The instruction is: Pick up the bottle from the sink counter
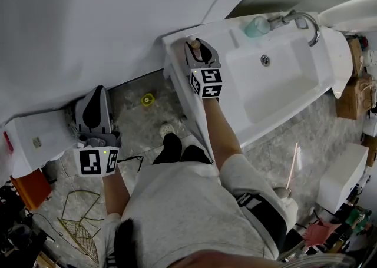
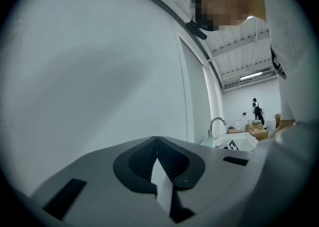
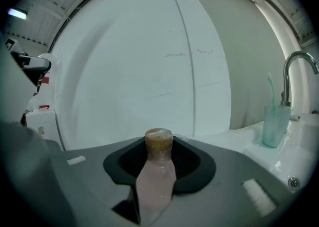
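A small clear bottle [image 3: 157,176] of pinkish liquid with a brown cap stands between the jaws of my right gripper [image 3: 158,147], which press on its sides. In the head view, only the bottle's cap [image 1: 194,43] shows past the right gripper [image 1: 198,50]. It is at the left end of the white sink counter [image 1: 178,55], close to the wall. My left gripper [image 1: 94,101] hangs off to the left, away from the counter and over the floor. Seen from its own camera, the left gripper [image 2: 157,140] has its jaws together with nothing in them.
A teal cup [image 1: 257,26] with a toothbrush [image 3: 271,121] stands by the chrome faucet [image 1: 305,23] behind the basin [image 1: 277,81]. A white wall runs close along the counter's back. Cardboard boxes [image 1: 353,96], a white box [image 1: 344,175] and a wire rack [image 1: 76,225] stand on the floor.
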Demonstrator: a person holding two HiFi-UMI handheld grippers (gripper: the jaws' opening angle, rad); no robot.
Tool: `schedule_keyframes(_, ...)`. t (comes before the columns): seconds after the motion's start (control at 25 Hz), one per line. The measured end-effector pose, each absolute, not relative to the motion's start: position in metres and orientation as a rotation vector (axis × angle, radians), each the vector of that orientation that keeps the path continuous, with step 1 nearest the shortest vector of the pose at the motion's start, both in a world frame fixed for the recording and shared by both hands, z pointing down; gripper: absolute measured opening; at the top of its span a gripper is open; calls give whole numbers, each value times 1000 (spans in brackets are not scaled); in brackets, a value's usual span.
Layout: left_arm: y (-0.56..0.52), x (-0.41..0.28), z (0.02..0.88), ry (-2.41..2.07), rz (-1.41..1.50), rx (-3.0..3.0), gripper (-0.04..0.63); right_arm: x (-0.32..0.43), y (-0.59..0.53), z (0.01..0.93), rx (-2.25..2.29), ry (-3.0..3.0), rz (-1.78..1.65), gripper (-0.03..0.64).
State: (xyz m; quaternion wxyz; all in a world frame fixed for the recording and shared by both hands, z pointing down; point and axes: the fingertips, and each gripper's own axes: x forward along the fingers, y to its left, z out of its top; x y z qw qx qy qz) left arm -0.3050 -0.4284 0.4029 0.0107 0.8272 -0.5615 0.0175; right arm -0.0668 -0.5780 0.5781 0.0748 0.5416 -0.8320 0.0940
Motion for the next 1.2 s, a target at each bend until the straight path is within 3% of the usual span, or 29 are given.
schedule_keyframes(1.2,-373,-232,336,-1776,-151,2667,8,-33,-455,415,1564,-2671,56,149)
